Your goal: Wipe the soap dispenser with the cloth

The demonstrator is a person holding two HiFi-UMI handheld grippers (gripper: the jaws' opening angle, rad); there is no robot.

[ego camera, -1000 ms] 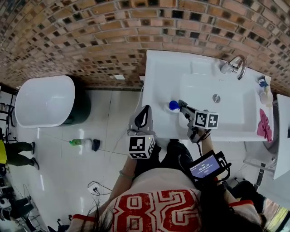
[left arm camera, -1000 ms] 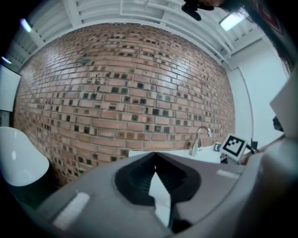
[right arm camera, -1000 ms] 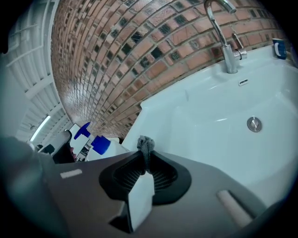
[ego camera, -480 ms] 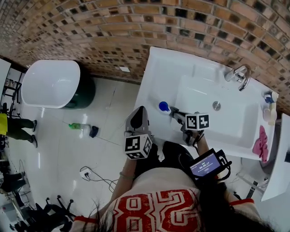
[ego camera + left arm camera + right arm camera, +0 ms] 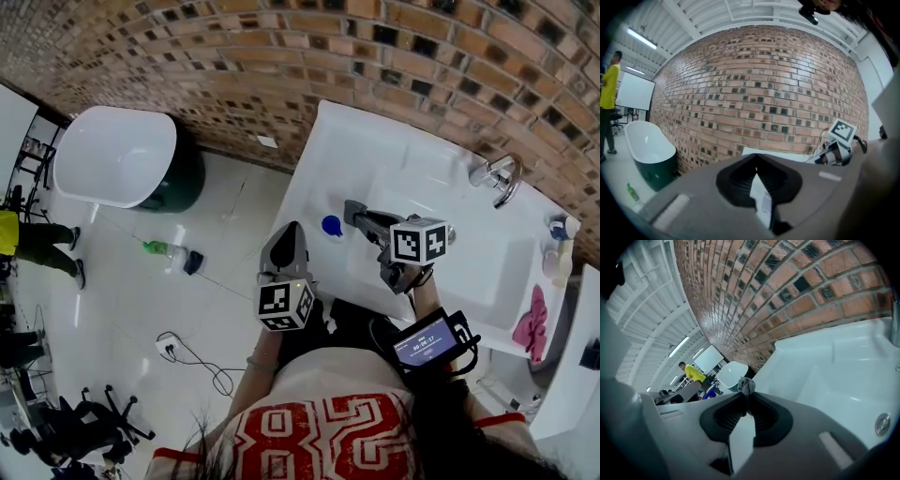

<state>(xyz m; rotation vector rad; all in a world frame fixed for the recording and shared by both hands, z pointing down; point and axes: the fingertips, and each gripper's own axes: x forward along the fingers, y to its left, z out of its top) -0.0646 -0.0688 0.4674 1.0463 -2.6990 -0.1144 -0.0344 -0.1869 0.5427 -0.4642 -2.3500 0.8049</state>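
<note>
1. The soap dispenser (image 5: 331,225), seen from above as a round blue top, stands on the flat left rim of the white washbasin (image 5: 394,155), towards its front edge.
2. The cloth (image 5: 746,384) is a small grey tuft. It pokes out from the tips of the right gripper (image 5: 350,212), whose jaws are clenched on it.
3. That gripper reaches over the bowl's left edge. Its tip is just beside the dispenser, on the dispenser's right. Whether cloth and dispenser touch cannot be told.
4. The left gripper (image 5: 297,229) is held off the washbasin's front left corner, over the floor (image 5: 187,300). Its jaws are pressed together with nothing between them, and they face the brick wall (image 5: 759,84).
5. The tap (image 5: 497,176) sits at the washbasin's back edge.
6. Two bottles (image 5: 560,230) stand at the back right corner, and a pink rag (image 5: 530,323) lies on the right end.
7. A white bathtub (image 5: 112,155) with a dark green outside stands by the wall, well left of the washbasin.
8. A green bottle (image 5: 157,248) lies on the floor between them.
9. A person (image 5: 23,246) in a yellow top is at the far left.
</note>
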